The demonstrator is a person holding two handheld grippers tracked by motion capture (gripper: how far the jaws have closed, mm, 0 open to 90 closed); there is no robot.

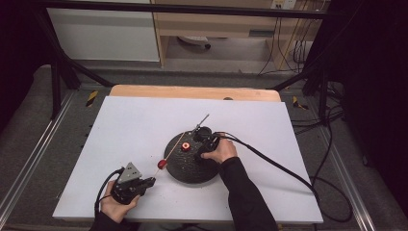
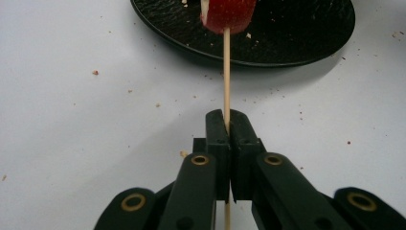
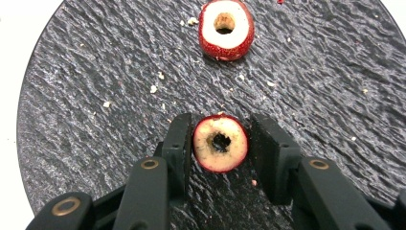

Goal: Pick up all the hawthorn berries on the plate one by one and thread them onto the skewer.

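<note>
My left gripper point(image 2: 226, 120) is shut on the lower end of a thin wooden skewer point(image 2: 226, 72), low over the white table near its front left point(image 1: 150, 182). A red fruit piece point(image 2: 229, 13) is threaded on the skewer, just off the edge of the black round plate point(image 1: 179, 169). My right gripper point(image 3: 220, 125) points down onto the plate point(image 3: 95, 96). Its jaws stand on either side of a cored red fruit piece point(image 3: 220, 143). The left pad touches the piece and a thin gap shows at the right pad. A second cored piece point(image 3: 225, 29) lies farther on.
A metal rod with a black round base point(image 1: 202, 129) rests at the plate's far edge. Crumbs dot the white table top point(image 1: 134, 125). The right gripper's cable point(image 1: 284, 168) trails off to the right across the table. Black frame legs stand behind the table.
</note>
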